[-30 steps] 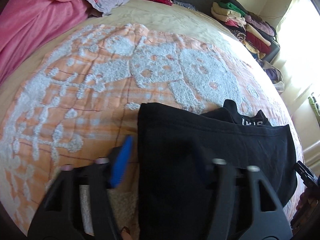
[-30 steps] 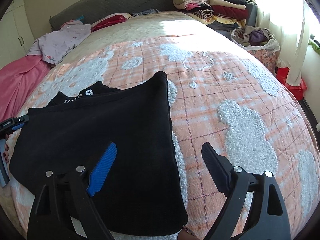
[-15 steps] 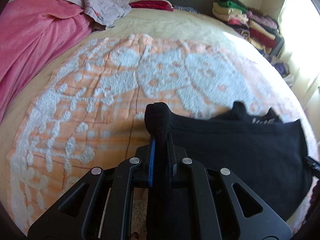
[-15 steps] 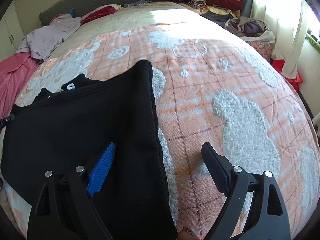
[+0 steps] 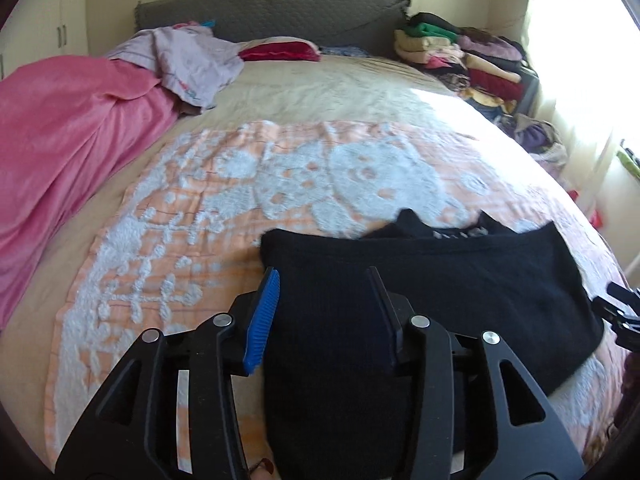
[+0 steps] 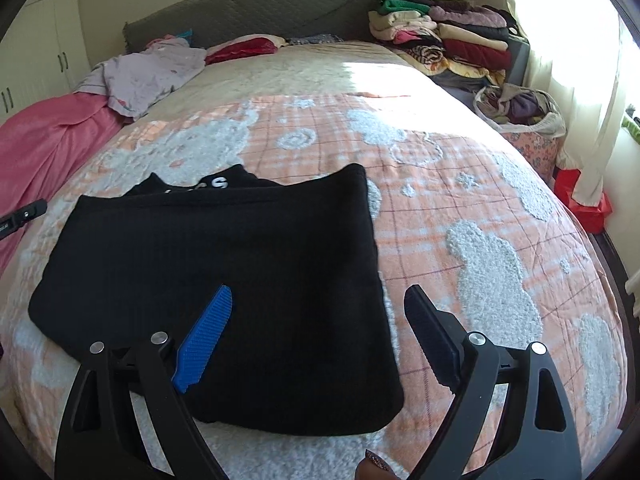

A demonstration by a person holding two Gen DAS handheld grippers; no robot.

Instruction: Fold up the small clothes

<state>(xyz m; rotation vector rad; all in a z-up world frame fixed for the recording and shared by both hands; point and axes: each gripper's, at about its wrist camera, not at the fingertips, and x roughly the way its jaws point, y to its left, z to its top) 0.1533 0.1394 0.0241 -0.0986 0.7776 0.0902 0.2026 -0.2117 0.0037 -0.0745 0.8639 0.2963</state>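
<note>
A black garment (image 5: 440, 280) lies folded flat on the orange-and-white patterned blanket (image 5: 192, 240), with white letters (image 6: 218, 184) showing at its far edge. My left gripper (image 5: 322, 276) hovers over the garment's left end. Its jaws are opening and the cloth lies below and between them, with the pads clear of it. My right gripper (image 6: 320, 292) stands wide open above the black garment's (image 6: 220, 248) right edge, holding nothing. Each gripper's tip shows at the edge of the other view.
A pink blanket (image 5: 60, 140) and a lilac garment (image 5: 192, 60) lie at the bed's far left by the grey headboard (image 5: 280, 12). Stacks of folded clothes (image 6: 448, 40), a bag of clothes (image 6: 520, 108) and a red box (image 6: 584, 200) stand along the right side.
Half a second ago the left gripper was shut on the black garment's left edge. It has since let go, spread its jaws and pulled back upward. The right gripper stayed open and rose slightly.
</note>
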